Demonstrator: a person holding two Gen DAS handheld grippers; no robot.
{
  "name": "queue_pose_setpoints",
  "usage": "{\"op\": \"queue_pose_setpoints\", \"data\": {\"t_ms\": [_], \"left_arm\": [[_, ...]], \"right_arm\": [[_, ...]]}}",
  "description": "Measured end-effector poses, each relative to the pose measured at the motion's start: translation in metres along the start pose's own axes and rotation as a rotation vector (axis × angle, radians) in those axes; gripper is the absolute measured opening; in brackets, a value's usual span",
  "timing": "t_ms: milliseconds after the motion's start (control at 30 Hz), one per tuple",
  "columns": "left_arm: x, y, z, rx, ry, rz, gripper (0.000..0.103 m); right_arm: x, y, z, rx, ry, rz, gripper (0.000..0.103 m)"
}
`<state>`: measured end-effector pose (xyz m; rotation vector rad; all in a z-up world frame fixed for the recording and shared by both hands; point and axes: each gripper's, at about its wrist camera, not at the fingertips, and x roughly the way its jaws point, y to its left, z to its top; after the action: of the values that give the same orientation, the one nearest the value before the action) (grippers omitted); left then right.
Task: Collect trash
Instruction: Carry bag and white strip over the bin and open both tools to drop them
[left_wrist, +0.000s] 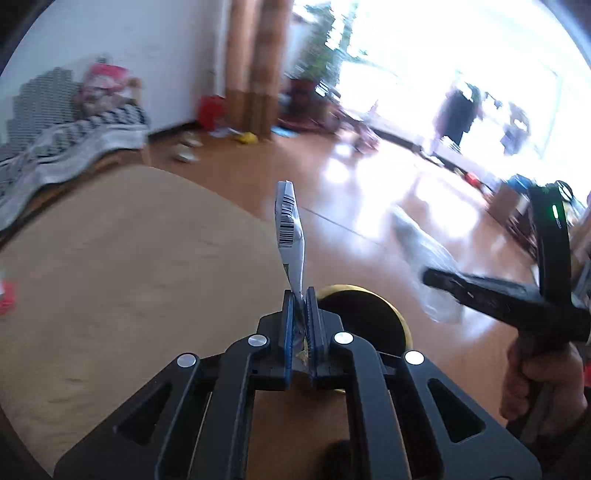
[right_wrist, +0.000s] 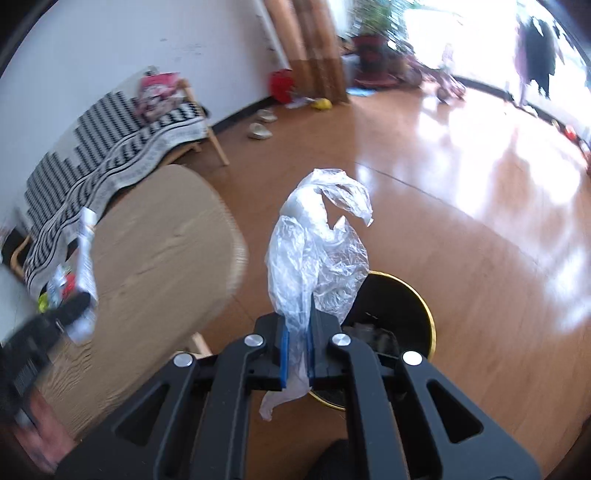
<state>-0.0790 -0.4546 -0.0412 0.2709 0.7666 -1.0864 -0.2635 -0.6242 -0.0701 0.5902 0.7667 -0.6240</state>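
My left gripper (left_wrist: 300, 295) is shut on a flat white wrapper (left_wrist: 290, 230) with a barcode, which stands up from the jaws. Just behind it on the floor sits a black trash bin with a gold rim (left_wrist: 397, 319). My right gripper (right_wrist: 298, 317) is shut on a crumpled clear plastic bag (right_wrist: 317, 243), held over the near edge of the same bin (right_wrist: 424, 310), which has scraps inside. In the left wrist view the right gripper (left_wrist: 430, 277) shows blurred at the right with the clear bag (left_wrist: 424, 243). The left gripper (right_wrist: 79, 299) appears blurred at the left of the right wrist view.
A round light-wood table (right_wrist: 155, 266) stands left of the bin, with small litter (right_wrist: 61, 284) at its far left. Behind it is a bench with a black-and-white patterned cloth (right_wrist: 122, 155). Shiny wooden floor (right_wrist: 480, 229) stretches toward a bright window; slippers (right_wrist: 260, 131) lie by the wall.
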Motion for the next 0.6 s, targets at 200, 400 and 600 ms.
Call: {"op": "queue_pose_setpoints", "data": {"t_ms": [200, 400, 600], "left_arm": [[0.086, -0.050, -0.014, 0.050, 0.134, -0.098, 0.005], [0.147, -0.062, -0.025, 0.055, 0.222, -0.135, 0.005], [0.178, -0.074, -0.029, 0.054, 0.258, -0.158, 0.006]], "right_arm": [[0.017, -0.049, -0.002, 0.099, 0.042, -0.049, 0.008], [0.029, -0.059, -0.001, 0.122, 0.071, -0.061, 0.008], [0.037, -0.056, 0.003, 0.125, 0.074, -0.068, 0.008]]}}
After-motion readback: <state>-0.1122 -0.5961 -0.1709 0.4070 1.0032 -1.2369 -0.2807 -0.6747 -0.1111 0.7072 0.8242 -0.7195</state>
